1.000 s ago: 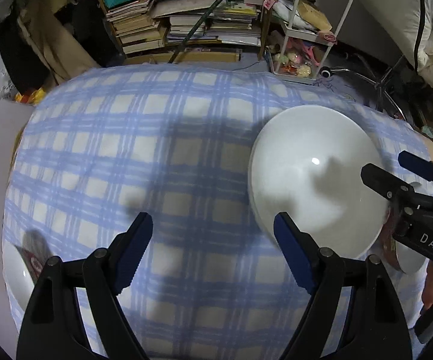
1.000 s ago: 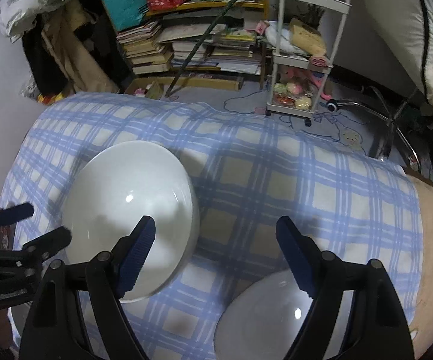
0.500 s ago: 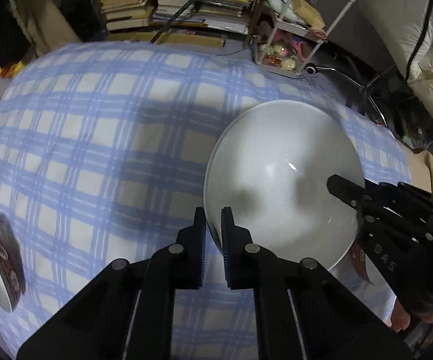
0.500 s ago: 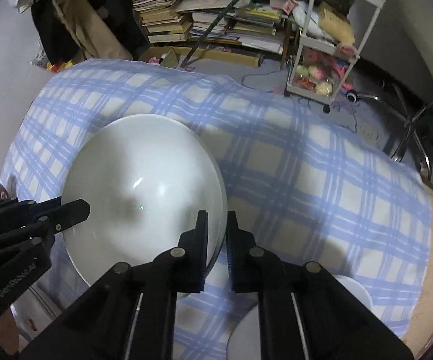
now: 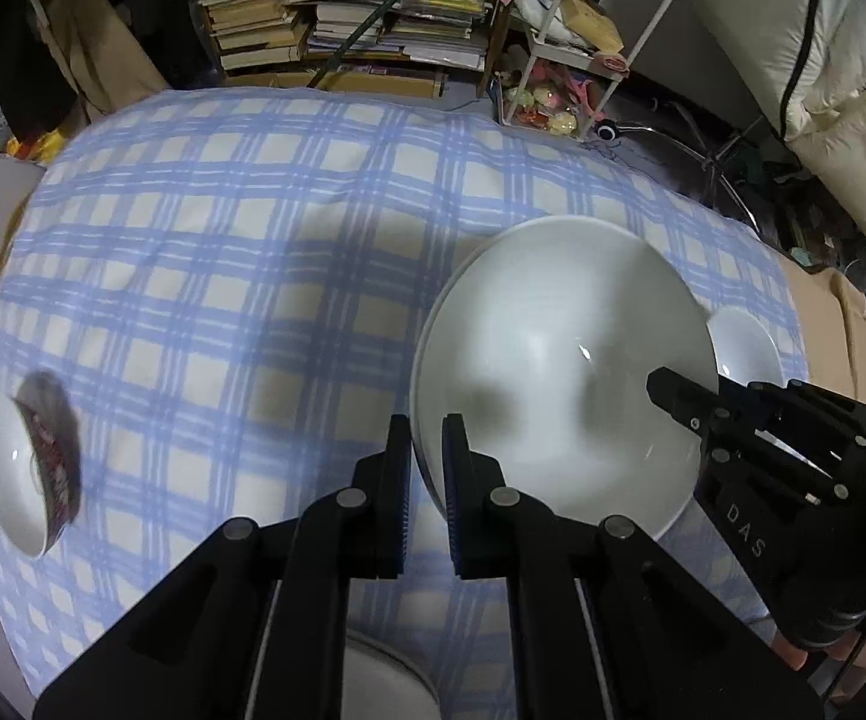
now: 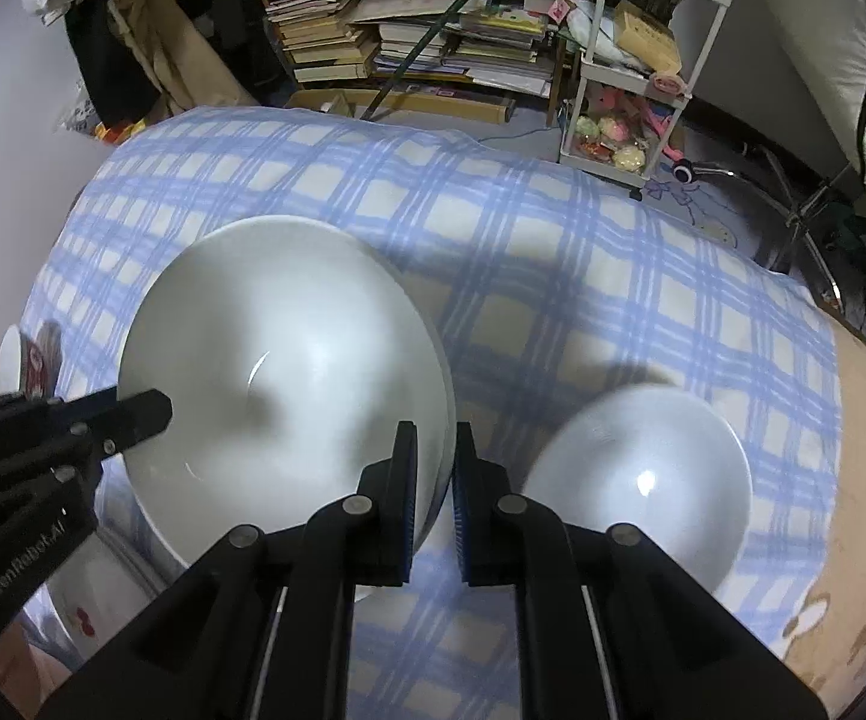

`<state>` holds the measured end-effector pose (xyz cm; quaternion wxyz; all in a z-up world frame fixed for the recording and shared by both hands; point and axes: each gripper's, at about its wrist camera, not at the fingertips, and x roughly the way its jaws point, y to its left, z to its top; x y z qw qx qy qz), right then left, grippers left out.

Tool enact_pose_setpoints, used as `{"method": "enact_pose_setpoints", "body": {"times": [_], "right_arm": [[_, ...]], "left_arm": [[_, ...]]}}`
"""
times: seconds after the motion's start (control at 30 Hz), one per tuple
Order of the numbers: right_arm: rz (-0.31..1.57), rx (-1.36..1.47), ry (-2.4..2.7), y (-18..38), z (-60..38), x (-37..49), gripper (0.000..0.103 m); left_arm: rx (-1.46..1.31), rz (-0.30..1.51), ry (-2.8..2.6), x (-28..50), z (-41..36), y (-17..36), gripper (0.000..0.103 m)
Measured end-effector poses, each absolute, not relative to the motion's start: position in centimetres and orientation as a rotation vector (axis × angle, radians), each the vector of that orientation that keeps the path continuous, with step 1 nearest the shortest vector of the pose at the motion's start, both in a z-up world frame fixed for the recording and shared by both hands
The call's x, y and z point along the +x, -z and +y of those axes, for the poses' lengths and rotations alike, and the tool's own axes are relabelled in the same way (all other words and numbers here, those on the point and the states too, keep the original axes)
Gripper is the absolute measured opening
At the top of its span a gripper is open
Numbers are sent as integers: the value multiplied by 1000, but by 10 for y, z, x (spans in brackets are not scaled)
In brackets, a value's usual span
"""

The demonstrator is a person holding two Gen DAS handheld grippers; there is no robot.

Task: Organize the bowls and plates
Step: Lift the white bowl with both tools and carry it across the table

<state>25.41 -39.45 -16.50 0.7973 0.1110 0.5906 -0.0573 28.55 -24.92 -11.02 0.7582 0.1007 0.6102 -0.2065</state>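
Checked cloth [image 5: 222,252] below; both grippers, left [image 5: 426,480] & right [image 6: 436,486], clamp big white bowl [image 5: 559,372] rim. Next: carry level, nest w/ smaller bowl [image 6: 637,474].

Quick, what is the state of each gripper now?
Left gripper: shut on the rim of the big bowl.
Right gripper: shut on the opposite rim of the big bowl.

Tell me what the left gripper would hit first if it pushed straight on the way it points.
Nothing new: the left gripper already has its jaws shut on the rim of the big white bowl. Beyond the rim lies the checked cloth, probably next.
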Motion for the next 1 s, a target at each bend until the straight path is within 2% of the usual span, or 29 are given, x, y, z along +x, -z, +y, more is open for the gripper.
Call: {"method": "enact_pose_setpoints", "body": {"times": [0.37,0.77,1.0], "right_arm": [[1231,191,123,142,-368,208,12],[1289,186,117,177,-351,155,12],[1306,224,97,189,-353,139,12]], "left_arm": [[184,1340,436,237,-223,102,10],[176,1396,389,177,-209,144,10],[226,1394,384,164,-209,146,10]]}}
